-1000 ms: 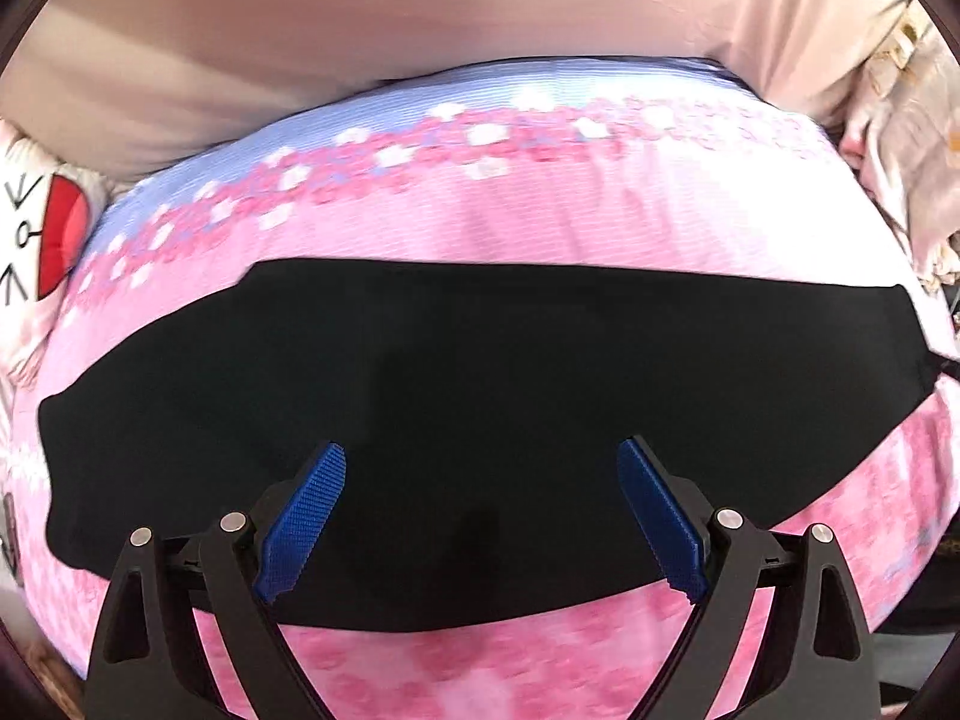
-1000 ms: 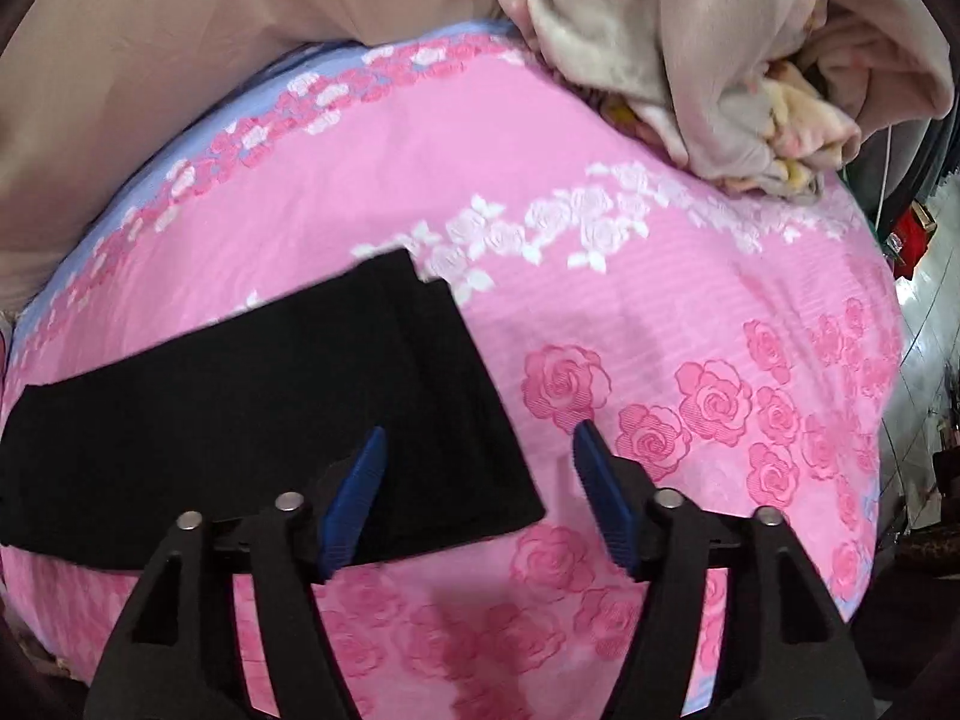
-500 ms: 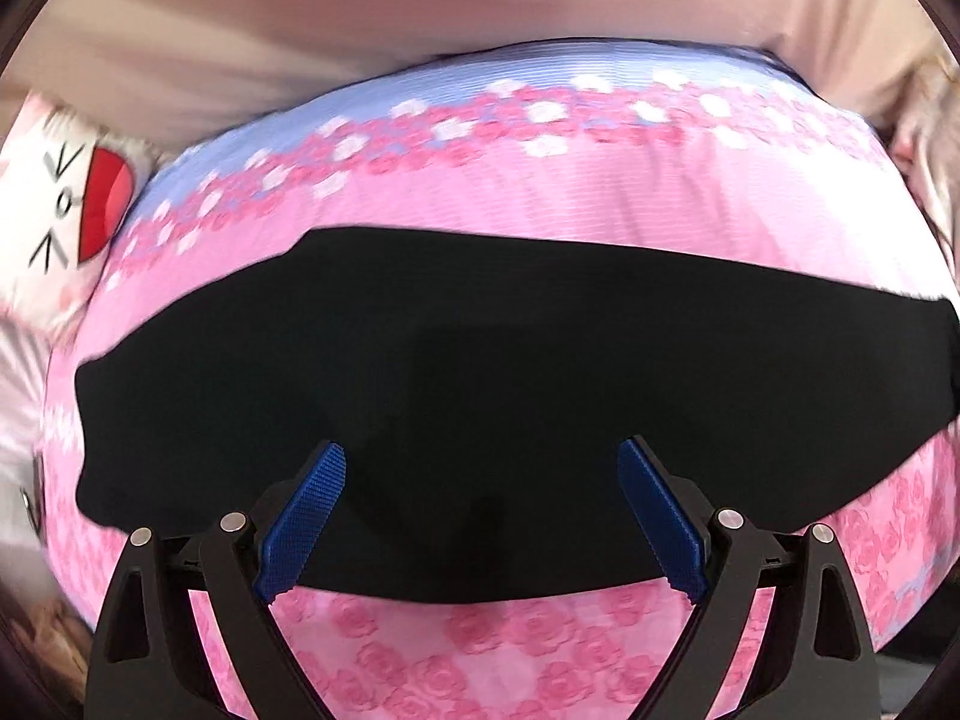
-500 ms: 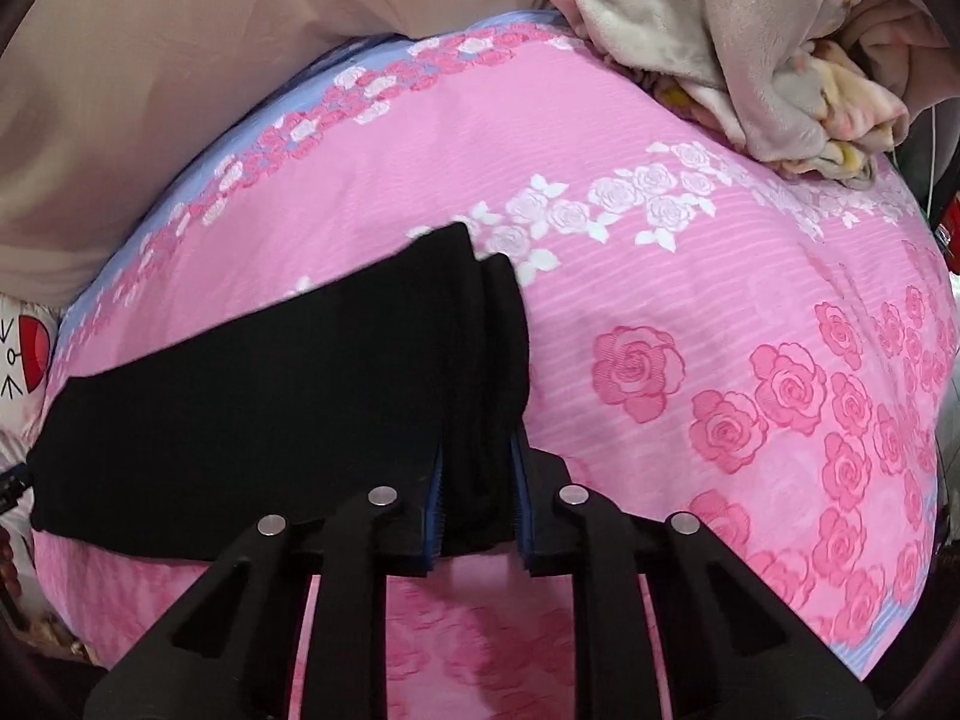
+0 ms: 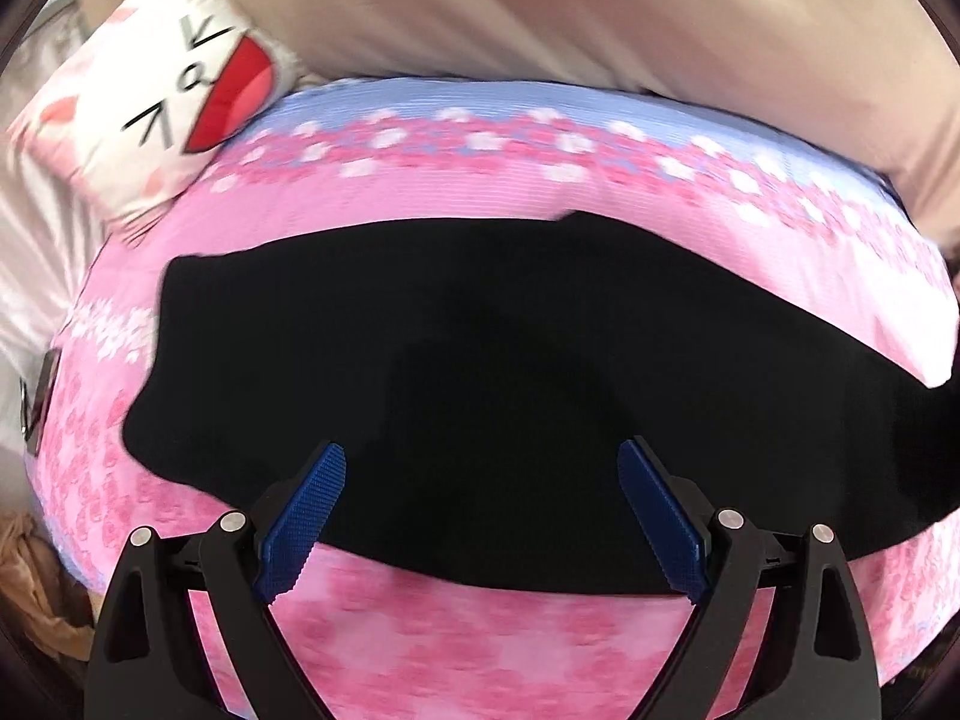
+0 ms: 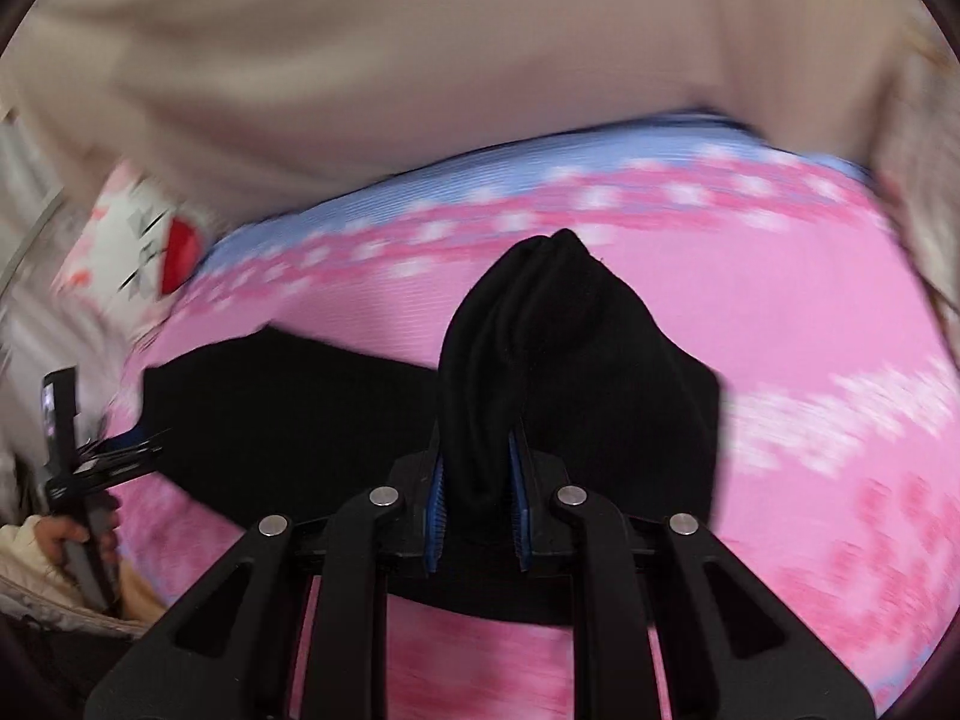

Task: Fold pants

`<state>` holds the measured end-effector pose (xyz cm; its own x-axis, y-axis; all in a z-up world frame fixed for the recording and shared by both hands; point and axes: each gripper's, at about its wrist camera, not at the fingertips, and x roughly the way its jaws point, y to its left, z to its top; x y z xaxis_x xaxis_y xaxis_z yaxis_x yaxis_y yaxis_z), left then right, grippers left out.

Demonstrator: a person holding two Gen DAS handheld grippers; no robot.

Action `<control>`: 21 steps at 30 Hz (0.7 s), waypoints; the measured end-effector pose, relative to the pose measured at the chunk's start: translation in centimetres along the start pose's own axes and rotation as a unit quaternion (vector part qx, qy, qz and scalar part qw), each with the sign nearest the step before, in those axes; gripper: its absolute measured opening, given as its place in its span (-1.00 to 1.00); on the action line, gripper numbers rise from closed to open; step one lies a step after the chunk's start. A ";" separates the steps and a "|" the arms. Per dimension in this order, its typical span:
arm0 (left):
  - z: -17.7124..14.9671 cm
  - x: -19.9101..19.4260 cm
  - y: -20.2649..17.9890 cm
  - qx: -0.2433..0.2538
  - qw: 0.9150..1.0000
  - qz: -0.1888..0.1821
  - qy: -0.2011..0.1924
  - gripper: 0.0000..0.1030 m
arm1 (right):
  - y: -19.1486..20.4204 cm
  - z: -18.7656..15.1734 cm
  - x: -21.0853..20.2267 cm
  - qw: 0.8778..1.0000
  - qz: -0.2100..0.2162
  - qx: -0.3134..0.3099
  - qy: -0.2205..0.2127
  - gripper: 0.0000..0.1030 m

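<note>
Right wrist view: the right claw point(image 6: 477, 495) is clamped on one end of the black pants point(image 6: 576, 372), bunched up and lifted off the pink bed point(image 6: 810, 324). From that pinch the pants run long-ways toward the cat pillow point(image 6: 141, 240), so the fold goes that way. The left claw point(image 5: 483, 516) hangs spread apart over the pants' near edge, holding nothing. Half a second ago that end lay flat.
</note>
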<state>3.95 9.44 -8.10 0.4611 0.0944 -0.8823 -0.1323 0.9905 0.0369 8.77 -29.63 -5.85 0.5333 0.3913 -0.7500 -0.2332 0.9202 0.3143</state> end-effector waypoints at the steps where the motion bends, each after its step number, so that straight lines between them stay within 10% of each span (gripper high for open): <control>1: -0.1 0.0 1.1 -0.005 1.000 0.000 -0.002 0.76 | 2.5 0.4 1.6 1.000 0.014 -0.016 0.010 -0.68; 11: -1.1 0.3 10.1 -0.005 1.000 0.005 -0.028 0.76 | 15.9 -1.9 16.2 0.987 0.024 -0.097 0.125 -0.68; 21: -0.1 1.6 11.4 0.020 0.999 -0.029 -0.028 0.76 | 18.1 -3.1 17.3 0.984 -0.018 -0.119 0.134 -0.66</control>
<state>3.06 20.87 -9.14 0.5149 0.0406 -0.8563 -0.0685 0.9976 0.0061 11.28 -6.21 -14.88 0.3178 0.3141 -0.8946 -0.4188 0.8930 0.1647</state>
